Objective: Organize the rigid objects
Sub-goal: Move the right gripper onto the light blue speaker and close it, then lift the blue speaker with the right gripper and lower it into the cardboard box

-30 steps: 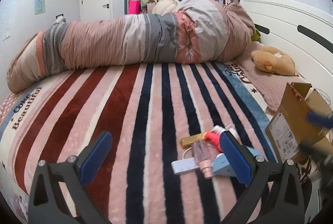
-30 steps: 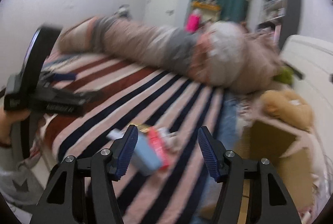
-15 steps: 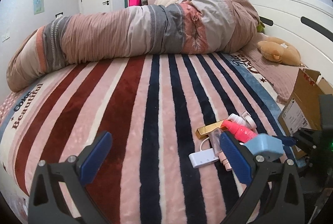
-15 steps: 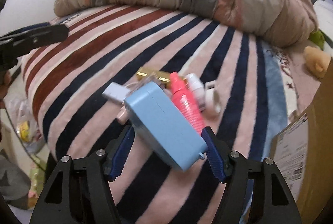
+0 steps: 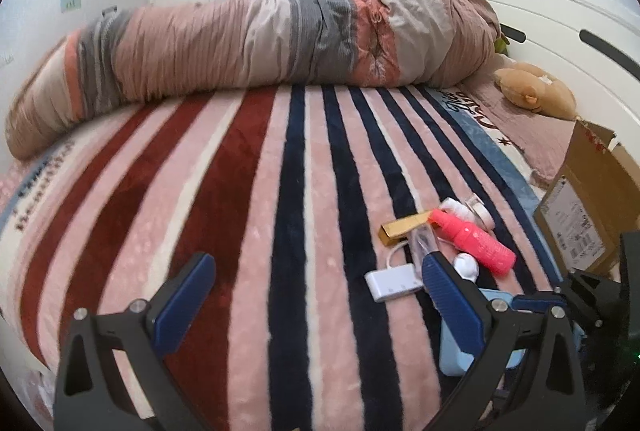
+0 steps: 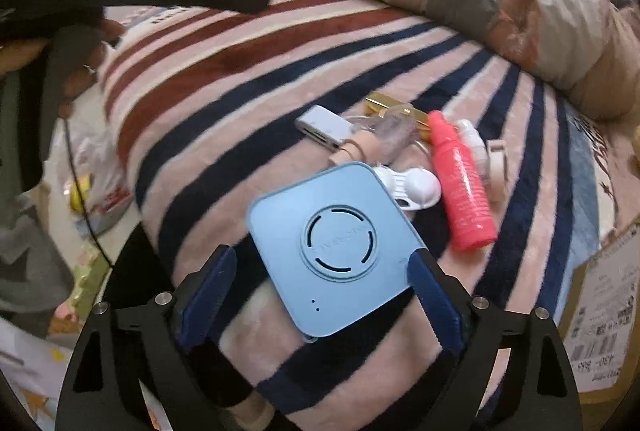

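A light blue square device lies on the striped blanket between the open fingers of my right gripper; its right pad touches the device's edge, the left pad stands apart. Beyond it lie a pink bottle, a white clip, a white adapter, a gold box and a clear bottle. In the left wrist view my left gripper is open and empty above the blanket, left of the pile: pink bottle, adapter, gold box, blue device.
An open cardboard box stands on the bed at the right, seen also in the right wrist view. A rolled quilt lies across the far side. A plush toy sits near the white headboard. The bed edge is at the left.
My right gripper came down over the pile with the blue device between its fingers; the device now rests flat on the blanket near the bed's front. My left gripper barely shifted.
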`<state>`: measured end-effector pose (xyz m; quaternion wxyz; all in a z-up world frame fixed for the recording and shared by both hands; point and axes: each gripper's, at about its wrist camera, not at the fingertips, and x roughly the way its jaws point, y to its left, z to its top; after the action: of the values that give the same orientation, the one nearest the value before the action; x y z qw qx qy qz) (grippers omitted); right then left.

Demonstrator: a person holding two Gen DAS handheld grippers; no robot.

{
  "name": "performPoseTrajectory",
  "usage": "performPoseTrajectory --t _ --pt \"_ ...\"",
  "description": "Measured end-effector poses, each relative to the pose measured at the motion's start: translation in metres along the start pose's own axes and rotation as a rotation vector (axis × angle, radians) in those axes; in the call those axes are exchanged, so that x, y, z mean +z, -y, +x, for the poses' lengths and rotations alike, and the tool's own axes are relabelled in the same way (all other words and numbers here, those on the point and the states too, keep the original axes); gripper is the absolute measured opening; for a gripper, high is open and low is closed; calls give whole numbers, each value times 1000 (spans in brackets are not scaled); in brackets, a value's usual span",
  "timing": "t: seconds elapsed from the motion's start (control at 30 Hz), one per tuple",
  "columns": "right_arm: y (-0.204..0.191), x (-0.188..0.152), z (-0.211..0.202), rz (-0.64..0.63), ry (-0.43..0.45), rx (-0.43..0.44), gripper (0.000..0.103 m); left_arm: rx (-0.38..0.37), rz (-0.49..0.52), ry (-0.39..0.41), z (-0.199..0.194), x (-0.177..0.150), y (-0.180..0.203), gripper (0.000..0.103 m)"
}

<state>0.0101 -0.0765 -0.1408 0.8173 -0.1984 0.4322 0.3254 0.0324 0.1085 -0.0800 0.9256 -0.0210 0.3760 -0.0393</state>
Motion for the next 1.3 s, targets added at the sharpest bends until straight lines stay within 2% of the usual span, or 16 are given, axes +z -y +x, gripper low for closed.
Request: performPoseTrajectory --t 0.17,0.3,0.43,0.5,0.57,0.63,0.67,0.7,0.73,0.83,0.93,1.07,1.17,1.3 --pt "10 1 7 -35 40 -2 94 -60 -11 -12 1 -6 -4 102" --pt "19 3 14 -71 75 60 98 -110 12 -23 -1 -10 0 102" --pt "22 6 25 -68 31 121 98 -136 26 -33 -2 -14 1 102" --pt "22 4 25 -13 -13 194 98 -156 32 -41 -2 -16 3 102" --pt "21 2 21 25 -20 249 97 -187 30 -48 -2 -17 3 102" --pt "23 4 20 48 -11 237 97 -227 33 -68 1 -19 5 101" --pt "24 5 21 53 -9 225 94 -243 35 -78 3 -20 5 99" --pt "25 7 26 57 -18 218 83 -269 37 -90 5 -21 6 98" --pt "25 9 30 65 -26 223 82 -288 37 -98 6 -22 8 97" --pt "18 12 32 38 -31 197 81 -325 58 -129 10 -24 12 96" --pt "8 12 31 2 -37 154 80 -374 65 -155 13 -26 17 89" --pt "-1 11 40 -42 -49 92 79 -438 53 -188 19 -29 22 89" --pt "0 12 25 -21 19 58 78 -446 47 -199 16 -30 26 89" --pt "0 19 -30 -19 200 61 78 -581 42 -175 -1 -14 35 89"
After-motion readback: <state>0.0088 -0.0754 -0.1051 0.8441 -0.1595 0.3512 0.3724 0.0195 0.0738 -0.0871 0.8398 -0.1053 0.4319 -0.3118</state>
